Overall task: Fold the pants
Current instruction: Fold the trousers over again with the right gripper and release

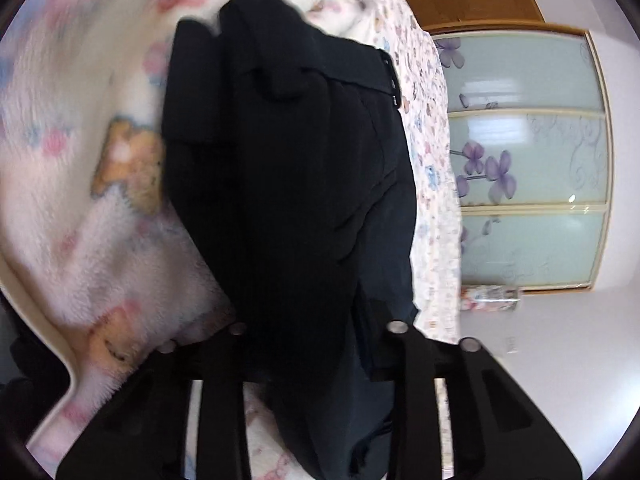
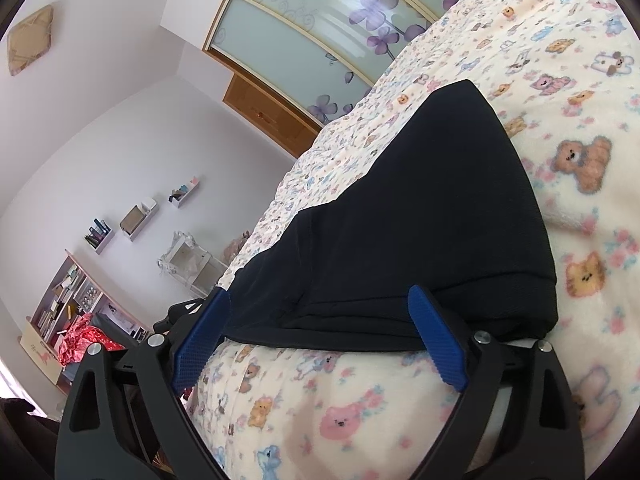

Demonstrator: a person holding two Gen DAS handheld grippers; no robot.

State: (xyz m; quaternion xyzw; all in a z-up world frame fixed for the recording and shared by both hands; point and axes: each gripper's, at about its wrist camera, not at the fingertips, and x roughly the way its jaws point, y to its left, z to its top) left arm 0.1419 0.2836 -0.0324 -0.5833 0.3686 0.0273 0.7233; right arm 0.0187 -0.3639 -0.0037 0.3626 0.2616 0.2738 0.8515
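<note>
Black pants (image 1: 288, 168) fill the middle of the left wrist view, hanging over the bear-print blanket (image 1: 80, 208). My left gripper (image 1: 316, 344) is shut on a bunch of the pants fabric; its fingertips are hidden under the cloth. In the right wrist view the pants (image 2: 420, 232) lie folded in layers on the blanket (image 2: 580, 120). My right gripper (image 2: 320, 340) is open, its blue pads (image 2: 436, 340) astride the near folded edge without pinching it.
A wardrobe with frosted flower-print sliding doors (image 1: 528, 160) stands beyond the bed, also in the right wrist view (image 2: 320, 20). Wall shelves (image 2: 136, 220), a bookcase (image 2: 60, 300) and a red bundle (image 2: 84, 340) are at the left.
</note>
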